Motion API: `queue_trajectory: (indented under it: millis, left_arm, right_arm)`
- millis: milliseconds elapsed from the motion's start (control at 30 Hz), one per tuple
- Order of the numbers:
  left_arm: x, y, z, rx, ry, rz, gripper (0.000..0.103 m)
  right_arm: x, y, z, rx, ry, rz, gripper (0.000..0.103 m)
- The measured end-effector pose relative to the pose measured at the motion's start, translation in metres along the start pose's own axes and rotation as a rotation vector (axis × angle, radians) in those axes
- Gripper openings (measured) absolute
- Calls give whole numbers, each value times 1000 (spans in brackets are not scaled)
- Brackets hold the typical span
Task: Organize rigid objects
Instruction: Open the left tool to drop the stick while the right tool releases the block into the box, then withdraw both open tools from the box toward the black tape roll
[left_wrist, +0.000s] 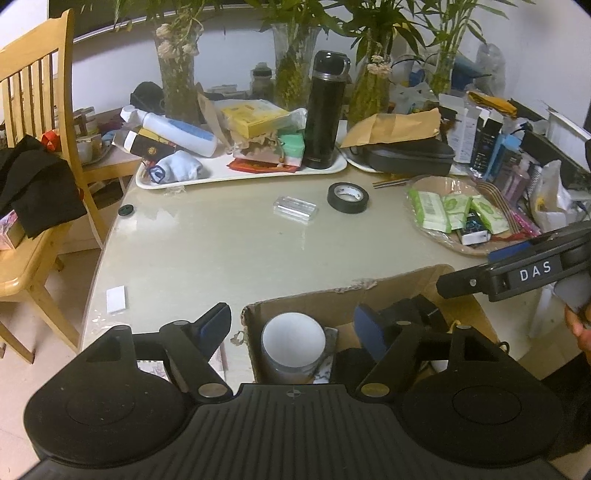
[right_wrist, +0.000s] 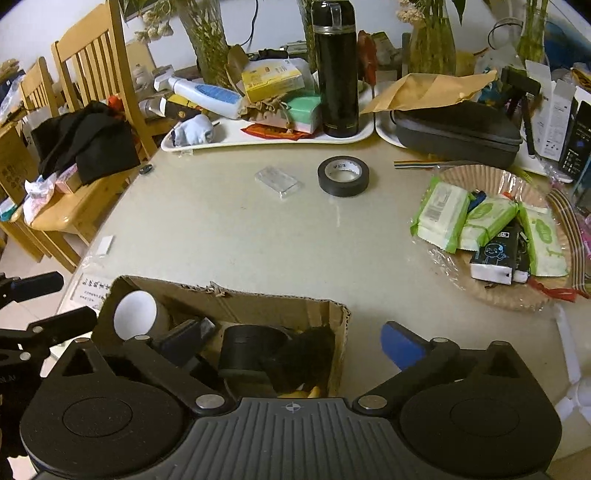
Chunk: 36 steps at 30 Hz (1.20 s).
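Both grippers, left gripper and right gripper, gape wide and seemingly empty over the near cardboard box, black tape roll farther off.

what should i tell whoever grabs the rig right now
Left gripper: open, empty, over the box.
Right gripper: wide open, empty, over the same box.
Done: cup and some dark items are in the box.
Left: tape roll and clear case lie loose mid-table, apart from each other. Likely next: the tape.
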<state>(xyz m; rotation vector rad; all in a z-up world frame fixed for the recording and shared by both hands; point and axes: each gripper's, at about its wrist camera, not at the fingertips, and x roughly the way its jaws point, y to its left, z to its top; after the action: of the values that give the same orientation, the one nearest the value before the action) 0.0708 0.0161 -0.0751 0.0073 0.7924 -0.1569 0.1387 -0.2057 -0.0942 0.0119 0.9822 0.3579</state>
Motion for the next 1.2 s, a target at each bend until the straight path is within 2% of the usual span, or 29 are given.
queue_trajectory:
  millis: [667,1200]
  left_arm:
    - [7,-1,-1,-7,42,-3,74]
    - [4,0,3,-23,15,-36,74]
  right_arm:
    - [6,2,4,-4,-3,-24,103]
    - [6,-4,10,-1,-44,-38,103]
